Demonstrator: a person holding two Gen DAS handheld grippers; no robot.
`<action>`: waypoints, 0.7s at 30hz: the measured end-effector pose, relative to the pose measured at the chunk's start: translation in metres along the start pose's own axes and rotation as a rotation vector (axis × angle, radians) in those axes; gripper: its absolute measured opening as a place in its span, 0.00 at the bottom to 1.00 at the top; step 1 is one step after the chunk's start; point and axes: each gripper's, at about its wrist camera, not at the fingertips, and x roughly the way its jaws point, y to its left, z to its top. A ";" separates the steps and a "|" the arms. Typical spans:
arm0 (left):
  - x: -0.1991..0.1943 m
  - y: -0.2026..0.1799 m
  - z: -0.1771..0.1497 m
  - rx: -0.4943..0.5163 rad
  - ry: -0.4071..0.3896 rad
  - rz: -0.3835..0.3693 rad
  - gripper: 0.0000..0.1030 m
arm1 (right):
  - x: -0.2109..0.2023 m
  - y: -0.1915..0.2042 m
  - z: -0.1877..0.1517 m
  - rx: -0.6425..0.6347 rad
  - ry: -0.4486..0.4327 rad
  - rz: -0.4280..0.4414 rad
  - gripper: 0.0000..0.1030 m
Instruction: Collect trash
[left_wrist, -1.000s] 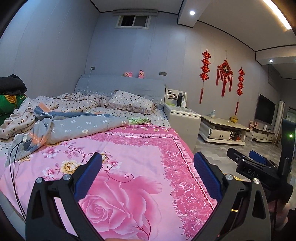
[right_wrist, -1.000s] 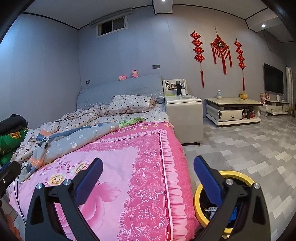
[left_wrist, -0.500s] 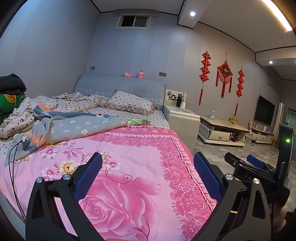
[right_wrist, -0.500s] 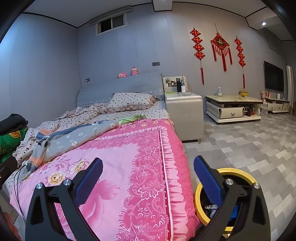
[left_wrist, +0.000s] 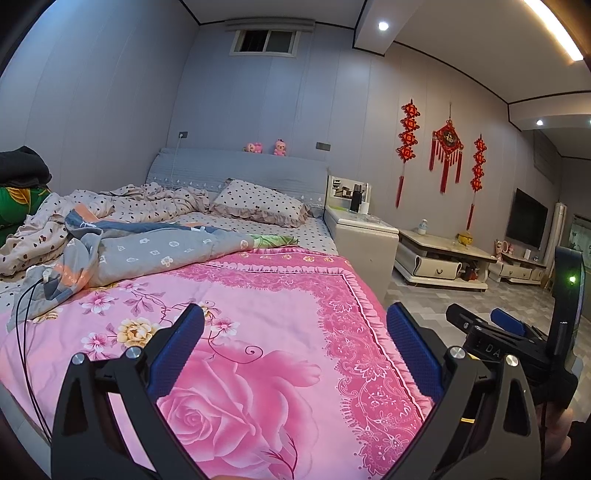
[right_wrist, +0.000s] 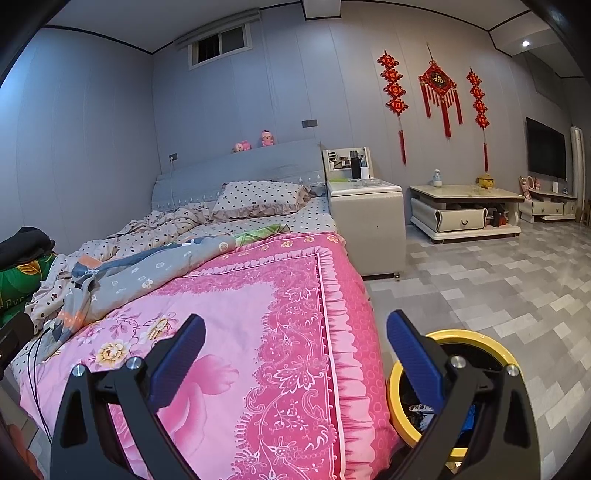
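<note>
My left gripper (left_wrist: 295, 325) is open and empty, held above the pink floral blanket (left_wrist: 258, 332) on the bed. My right gripper (right_wrist: 295, 328) is open and empty, over the bed's right edge. It also shows in the left wrist view (left_wrist: 491, 328) at the right. A yellow-rimmed trash bin (right_wrist: 476, 339) with a dark liner stands on the floor beside the bed, partly hidden behind my right finger. Some wrappers (right_wrist: 421, 408) lie inside it. I see no loose trash on the blanket.
A rumpled grey quilt (left_wrist: 147, 251) and polka-dot bedding (left_wrist: 155, 203) cover the bed's left and far side. A black cable (left_wrist: 22, 332) hangs at the left edge. A white nightstand (right_wrist: 365, 221) and low cabinet (right_wrist: 465, 214) stand on the grey tiled floor (right_wrist: 498, 288).
Both views have shifted slightly, with the right gripper sitting a little farther right in the left wrist view. Both grippers stay open and empty.
</note>
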 end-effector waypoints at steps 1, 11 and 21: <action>0.000 0.000 0.000 0.000 0.000 -0.001 0.92 | 0.000 0.000 0.000 0.000 0.000 0.001 0.92; 0.001 -0.002 -0.004 -0.001 0.006 -0.005 0.92 | 0.002 -0.003 -0.003 0.011 0.013 0.000 0.92; 0.007 -0.004 -0.006 0.000 0.018 -0.014 0.92 | 0.005 -0.007 -0.003 0.023 0.025 -0.003 0.92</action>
